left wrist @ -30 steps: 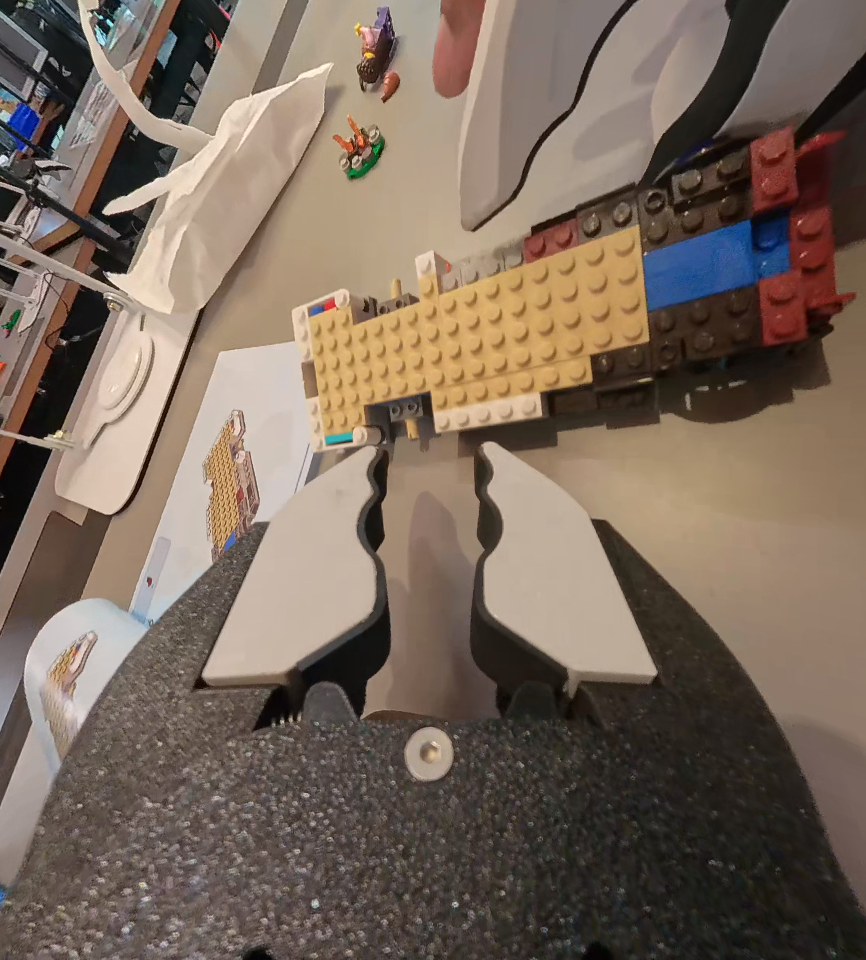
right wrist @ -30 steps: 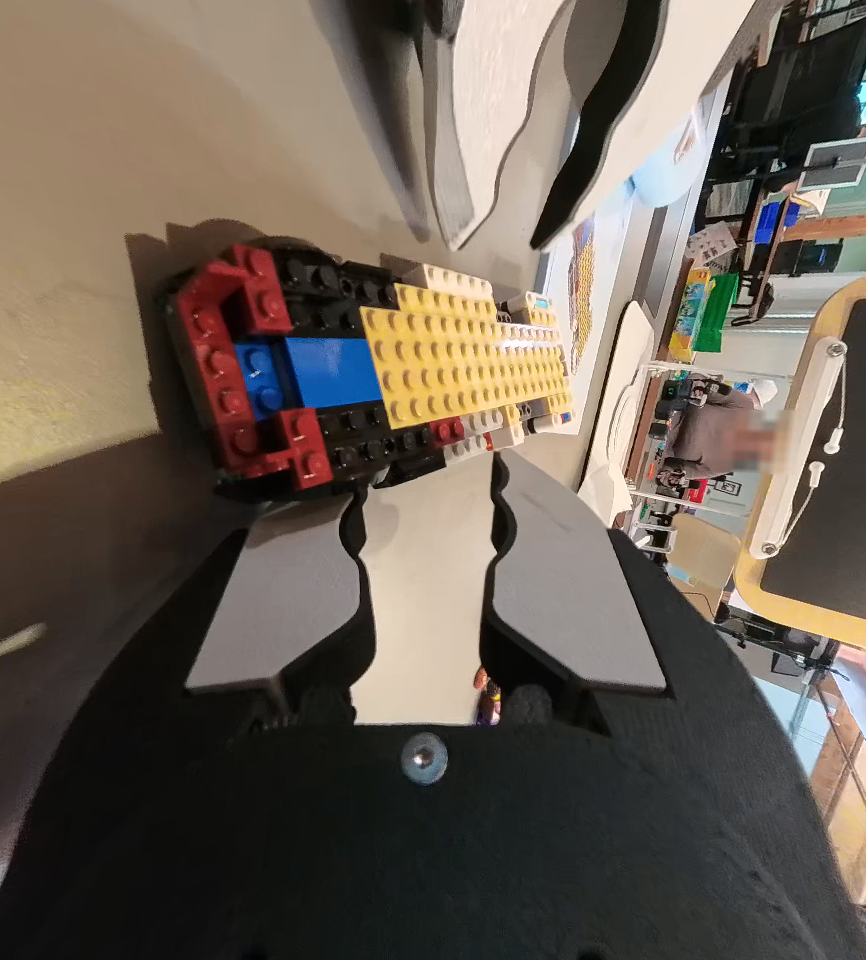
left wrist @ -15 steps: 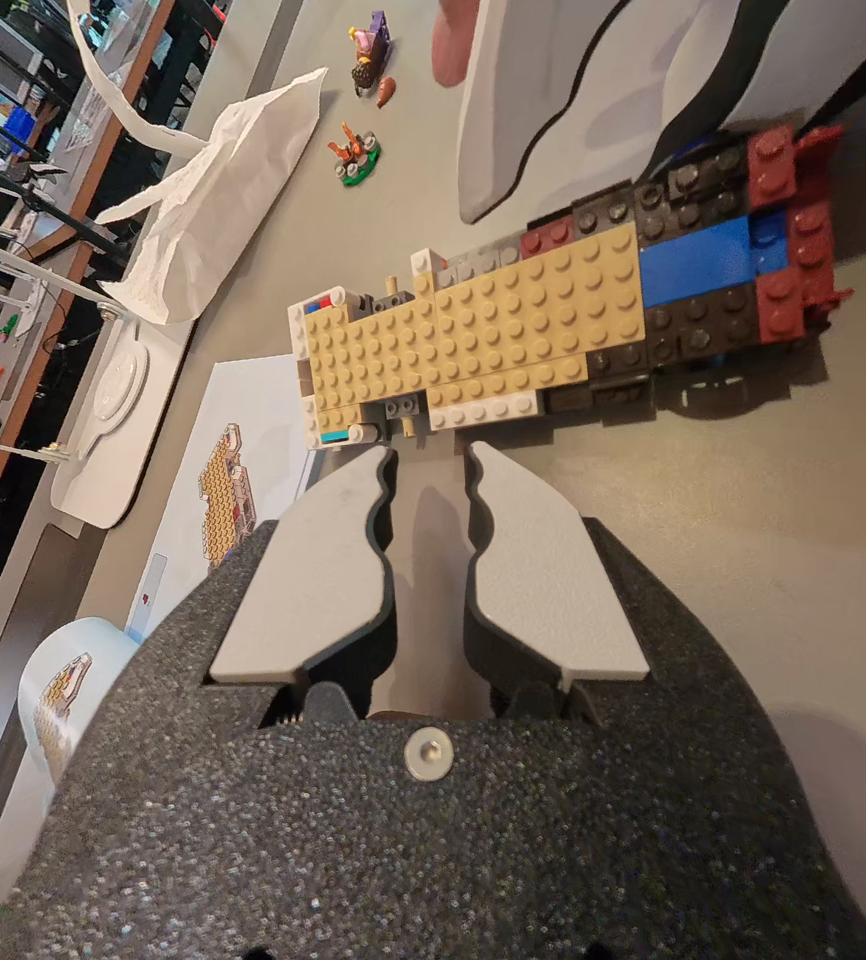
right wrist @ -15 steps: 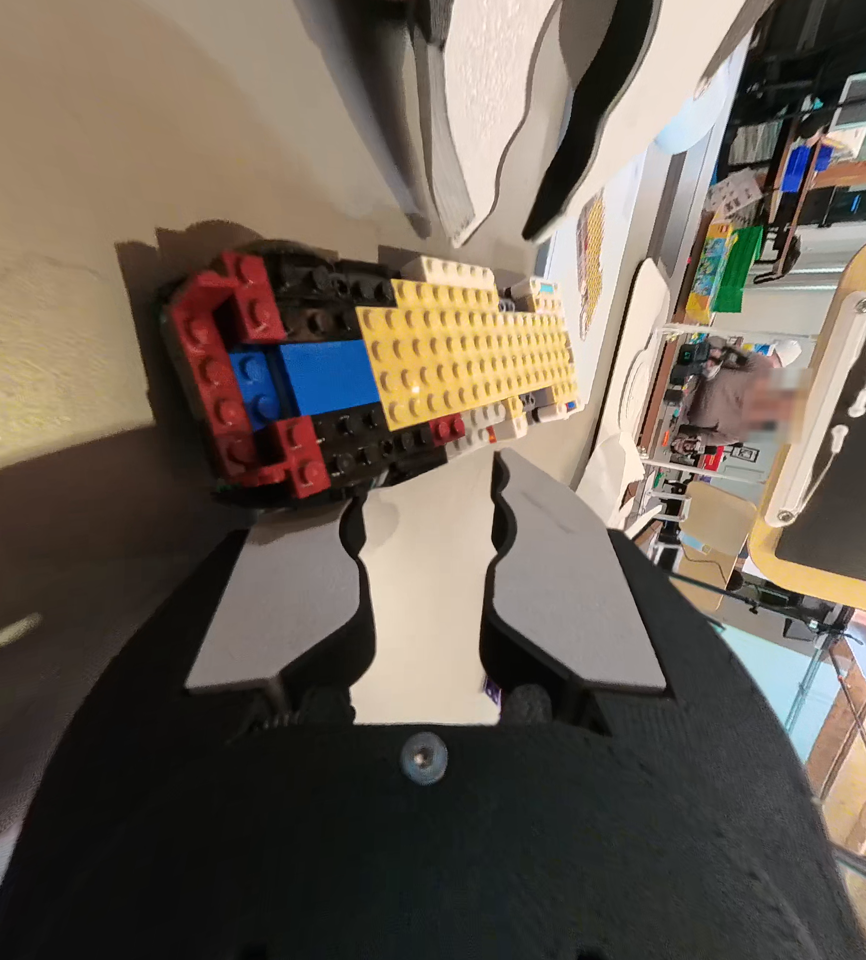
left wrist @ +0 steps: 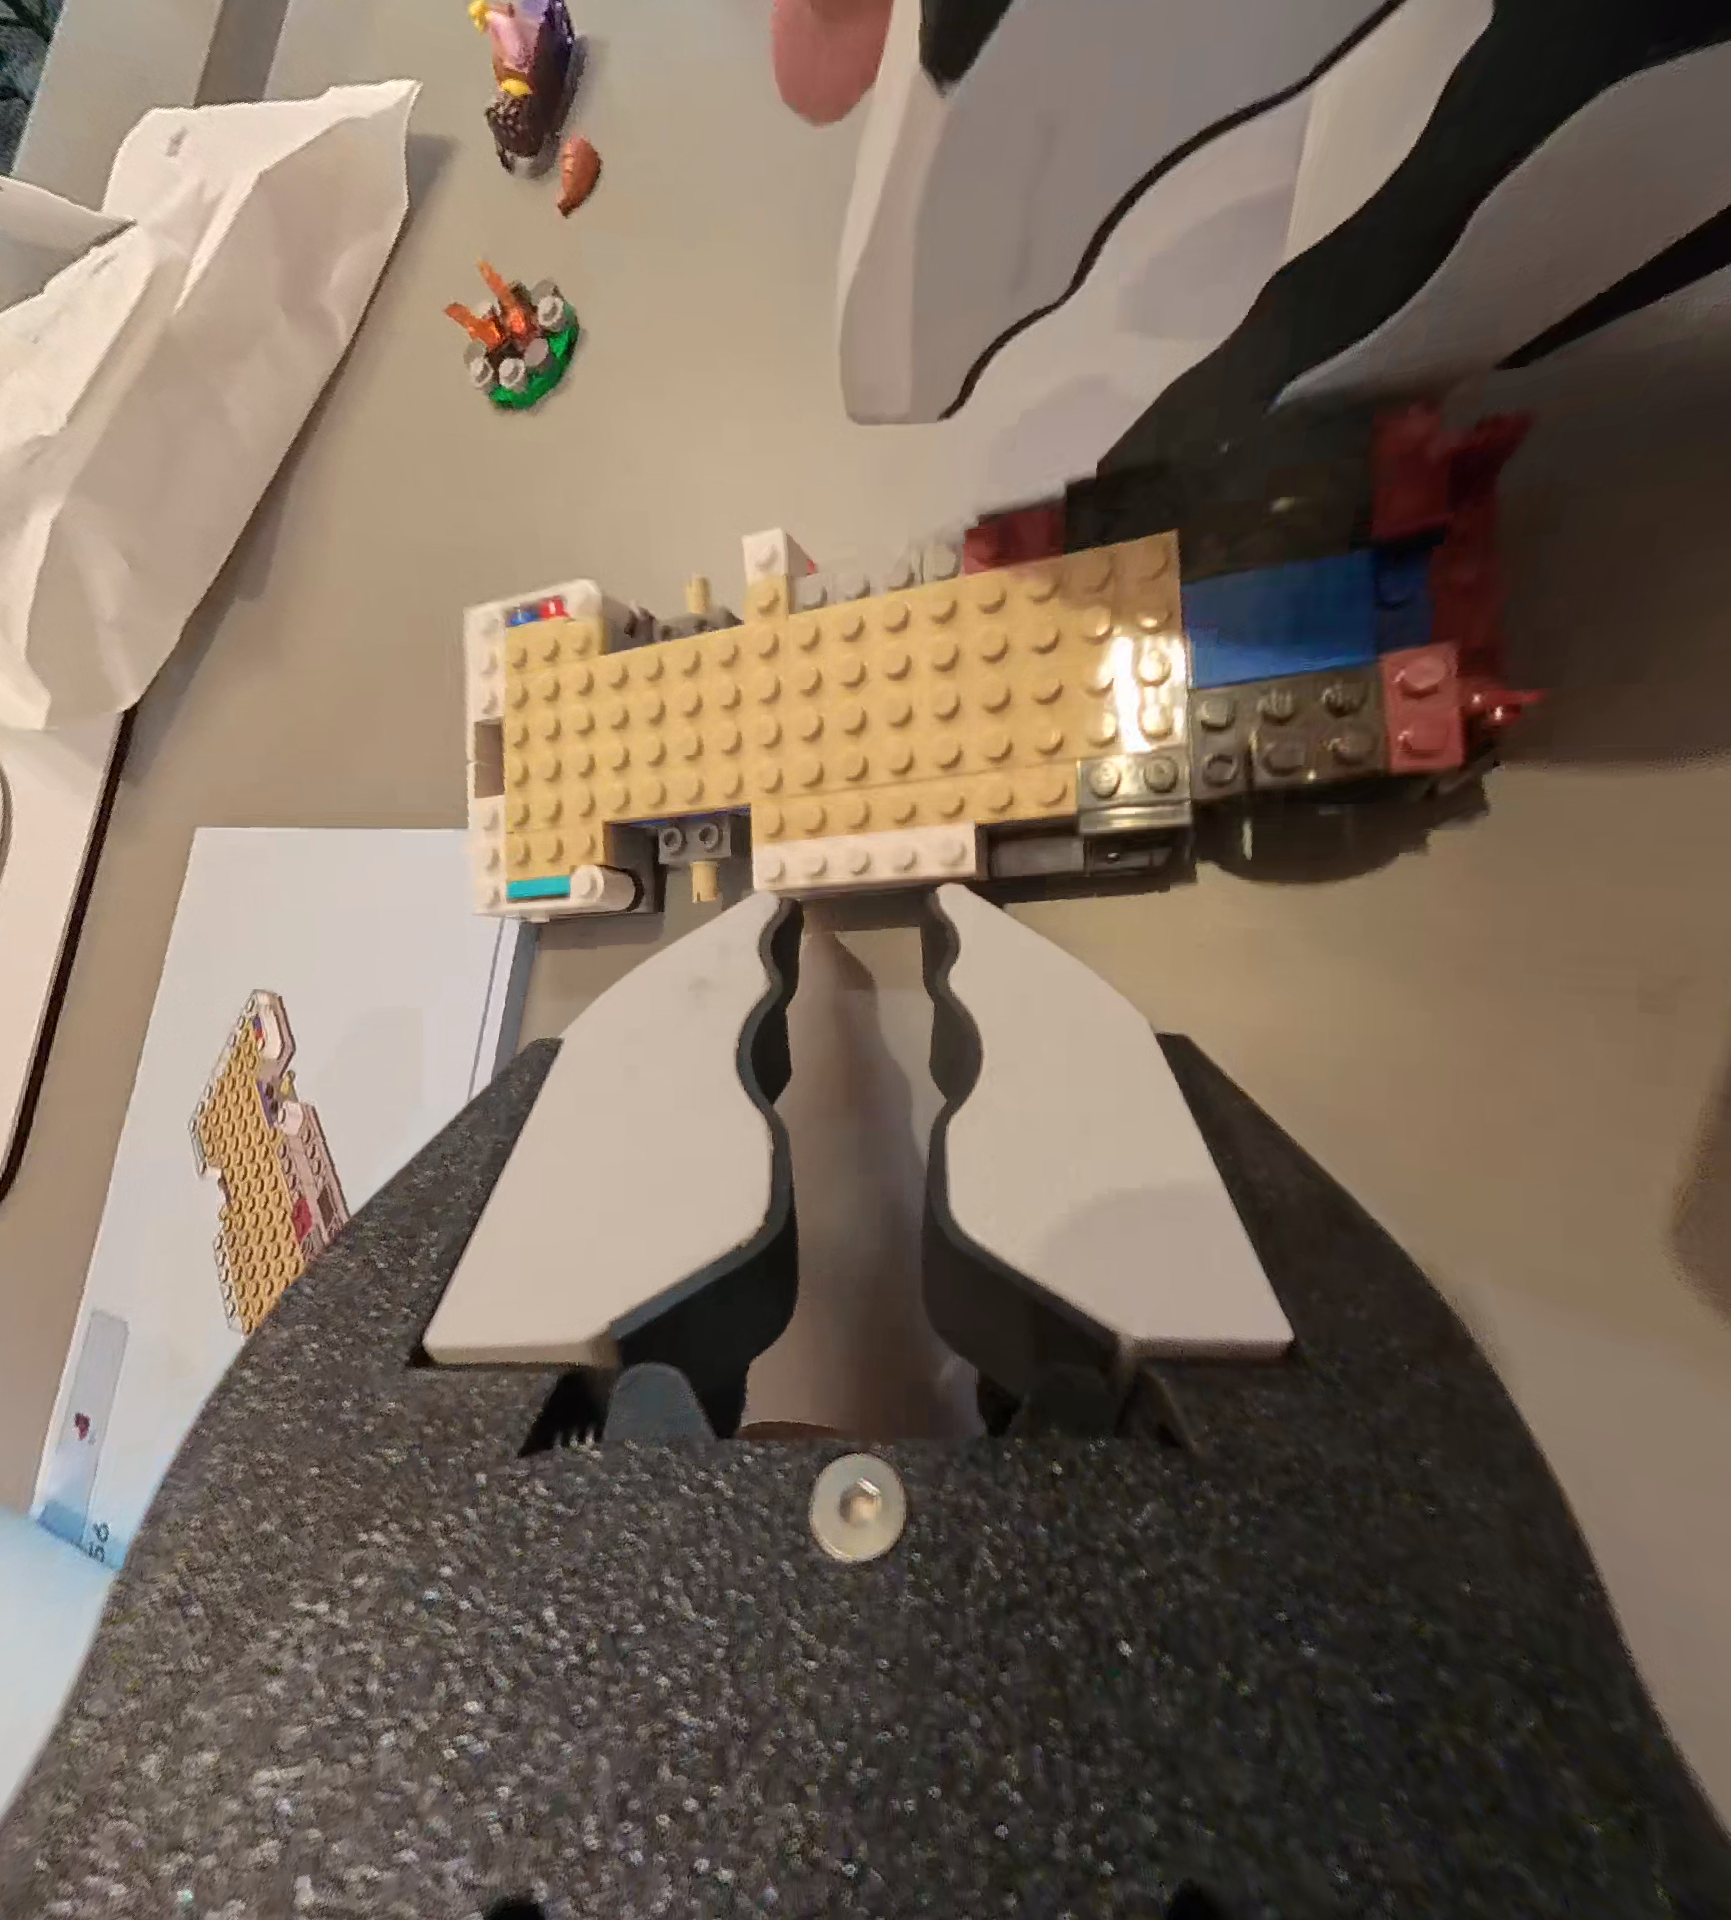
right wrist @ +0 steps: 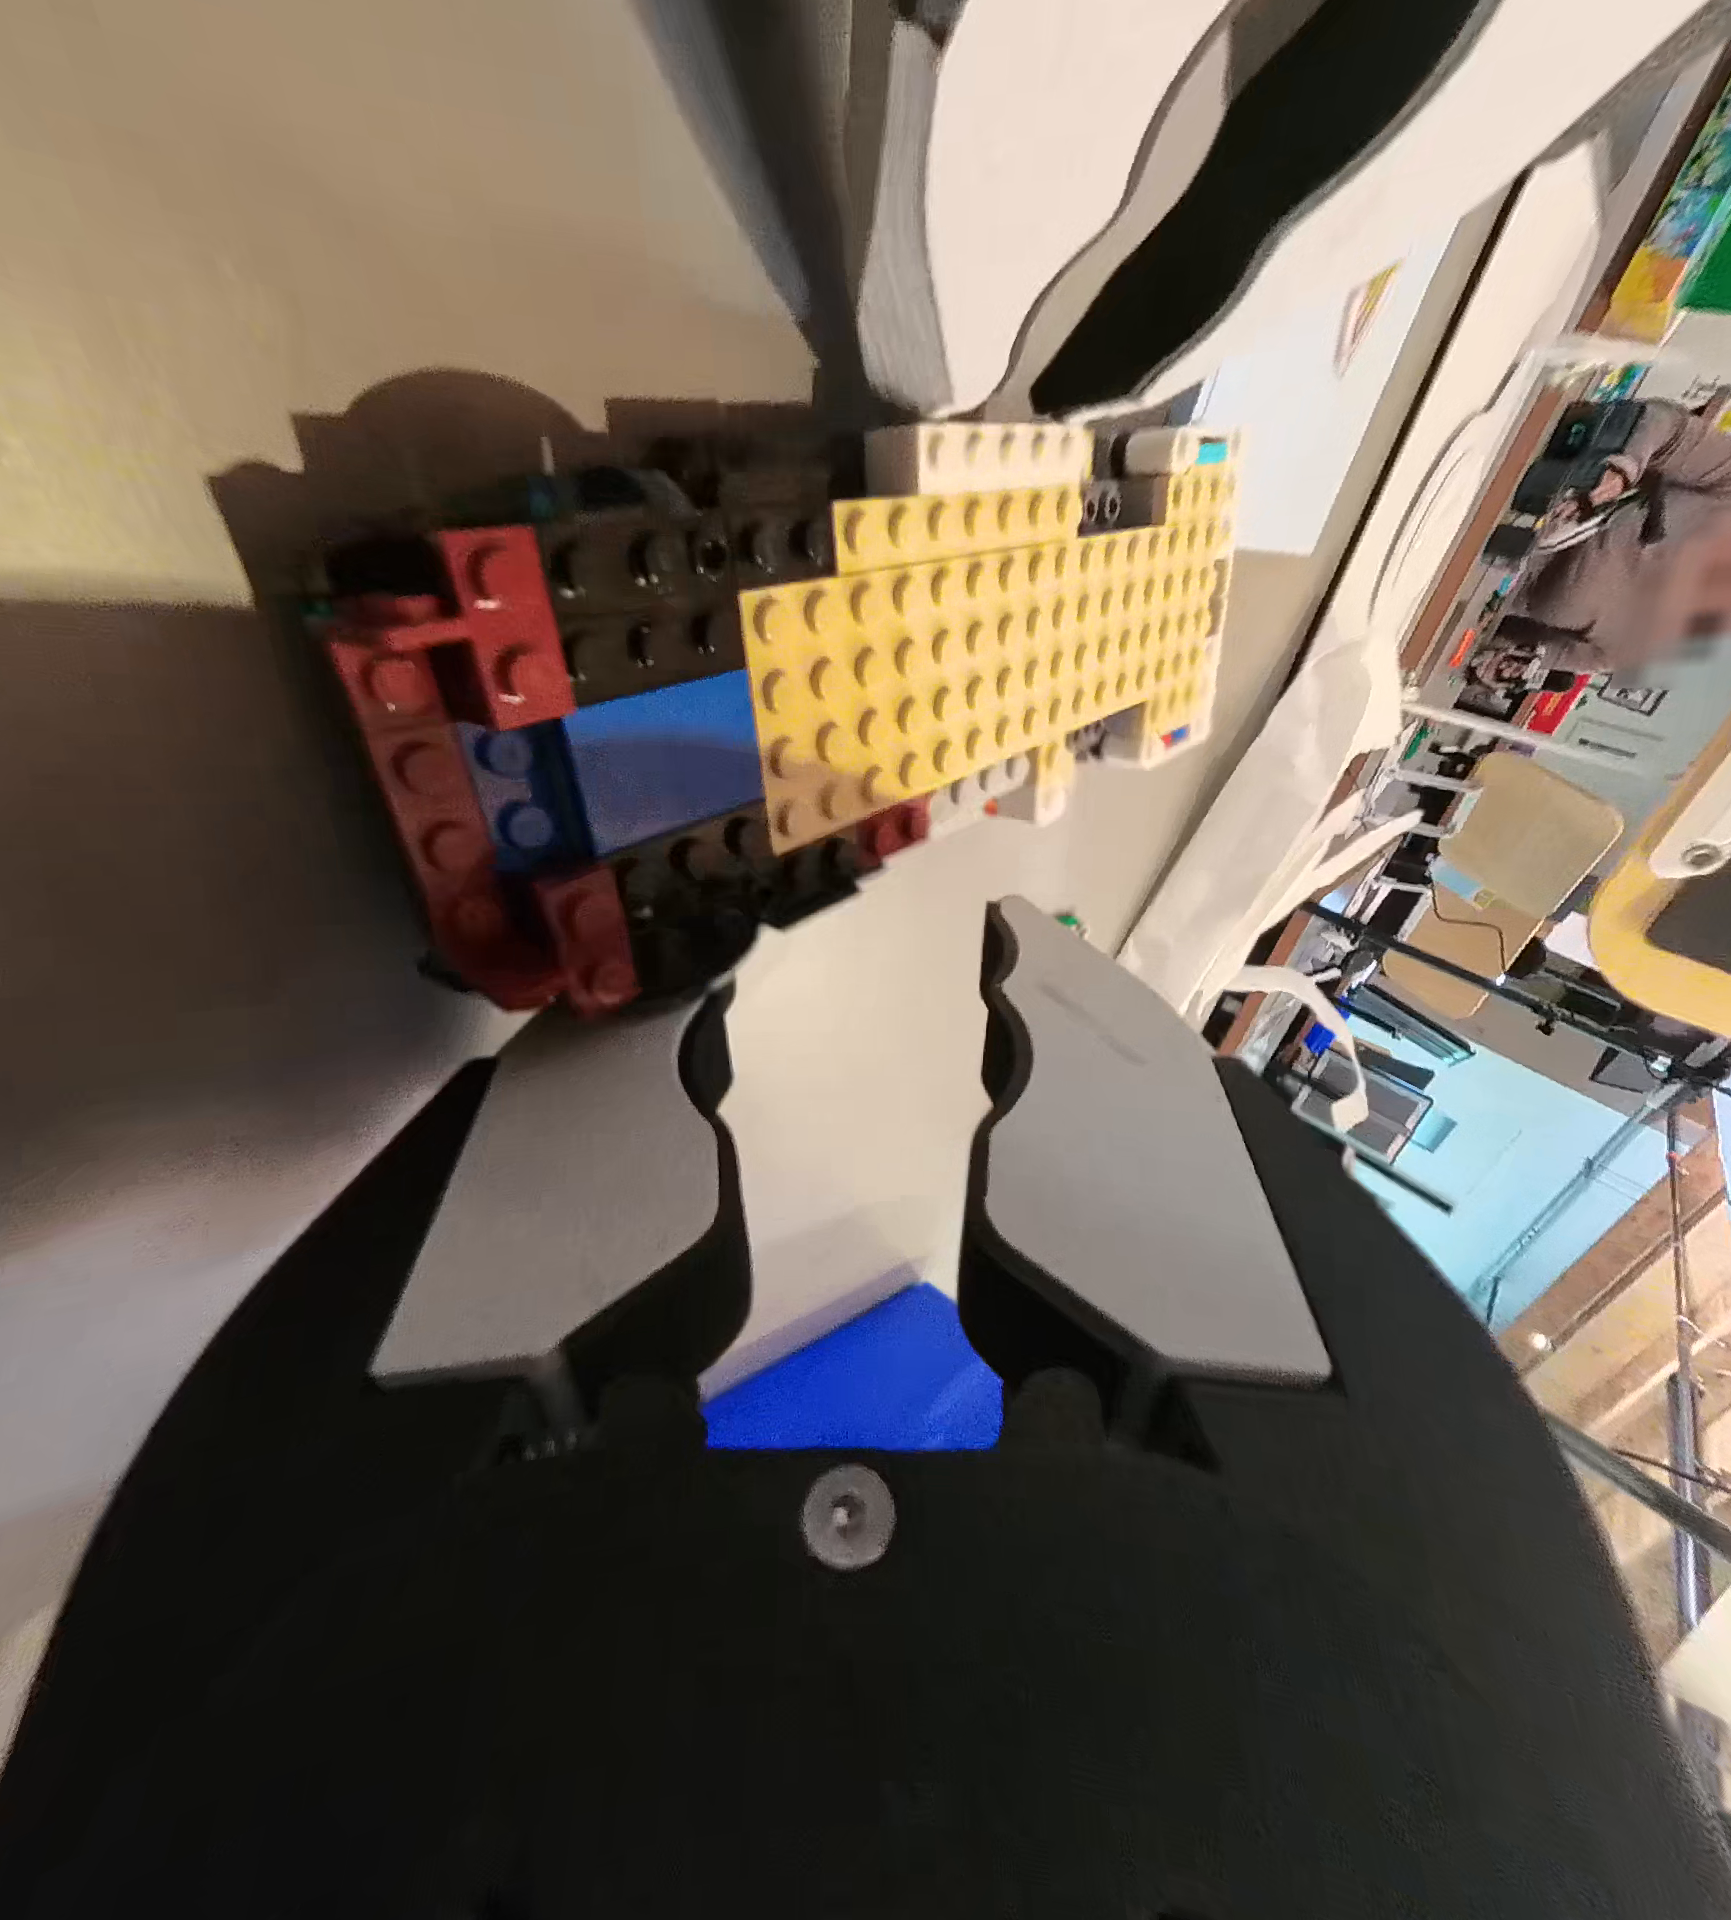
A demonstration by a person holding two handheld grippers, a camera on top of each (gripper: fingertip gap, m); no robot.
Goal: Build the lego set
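Brick model (left wrist: pixel 840 717) lies flat on the grey table (left wrist: pixel 1256 1039); the left gripper (left wrist: pixel 861 914) has its fingertips at the white edge strip, parted with bare table between them; the right gripper (right wrist: pixel 856 956), spread wide, grips nothing, one fingertip by the dark red end; a booklet (left wrist: pixel 321 987) lies beside.

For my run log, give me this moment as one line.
left tongs: open, tips at white edge of tan-topped toy-brick model | right tongs: open, beside its dark-red end | model on grey table
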